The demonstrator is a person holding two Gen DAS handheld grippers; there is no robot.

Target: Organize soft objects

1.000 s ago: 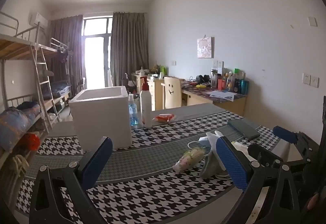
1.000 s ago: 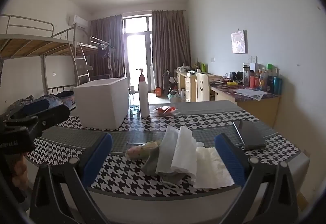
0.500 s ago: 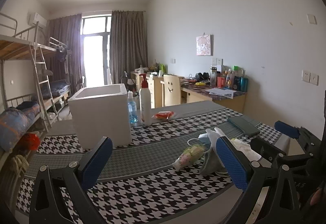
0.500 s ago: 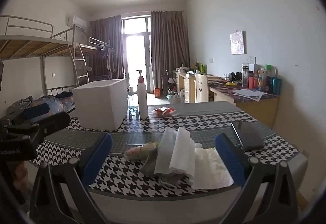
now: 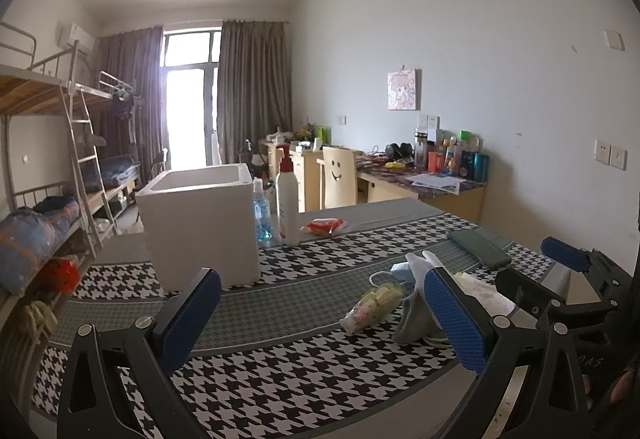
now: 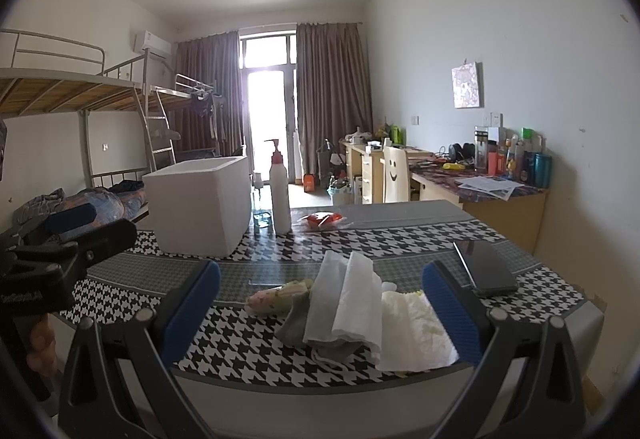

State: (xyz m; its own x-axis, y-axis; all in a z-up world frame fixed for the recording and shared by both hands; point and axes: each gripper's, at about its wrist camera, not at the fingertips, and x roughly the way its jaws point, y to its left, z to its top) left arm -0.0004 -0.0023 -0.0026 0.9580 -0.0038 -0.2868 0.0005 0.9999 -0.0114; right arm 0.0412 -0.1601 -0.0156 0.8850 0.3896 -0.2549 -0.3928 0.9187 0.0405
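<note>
Both tools held above the near edge of the counter [image 6: 520,239], which has a black-and-white houndstooth cloth with grey bands. Left tool [image 5: 320,315] spread wide, nothing between its blue pads. Right tool [image 6: 320,303] also spread wide and empty; in its own view the soft pile sits on the counter beyond and between its fingers, not touched.

Soft pile near the front right of the counter: white paper towel sheet [image 6: 416,323] lying flat, a folded white cloth [image 6: 356,291] draped over a grey cloth [image 6: 296,319], and a small pastel pink-green packet [image 6: 276,297] lying on its side just left of them, touching the grey cloth. From the left wrist view the same packet [image 5: 374,305] and grey cloth [image 5: 412,323] appear just left of the left tool's right finger, which partly hides the white cloth.

White foam box [image 5: 200,223], open top, stands upright at the counter's far left, well apart from the pile. Just beside it on the right: a small clear bottle with blue liquid [image 5: 261,215] and a tall white pump bottle with red neck [image 5: 287,199], both upright. A red-orange wrapped packet [image 5: 324,226] lies near the pump bottle. Dark phone [image 6: 486,267] lies flat at the right side of the counter, near the right tool's right finger.

The right tool shows at the right edge of the left wrist view; the left tool at the left edge of the right wrist view.
</note>
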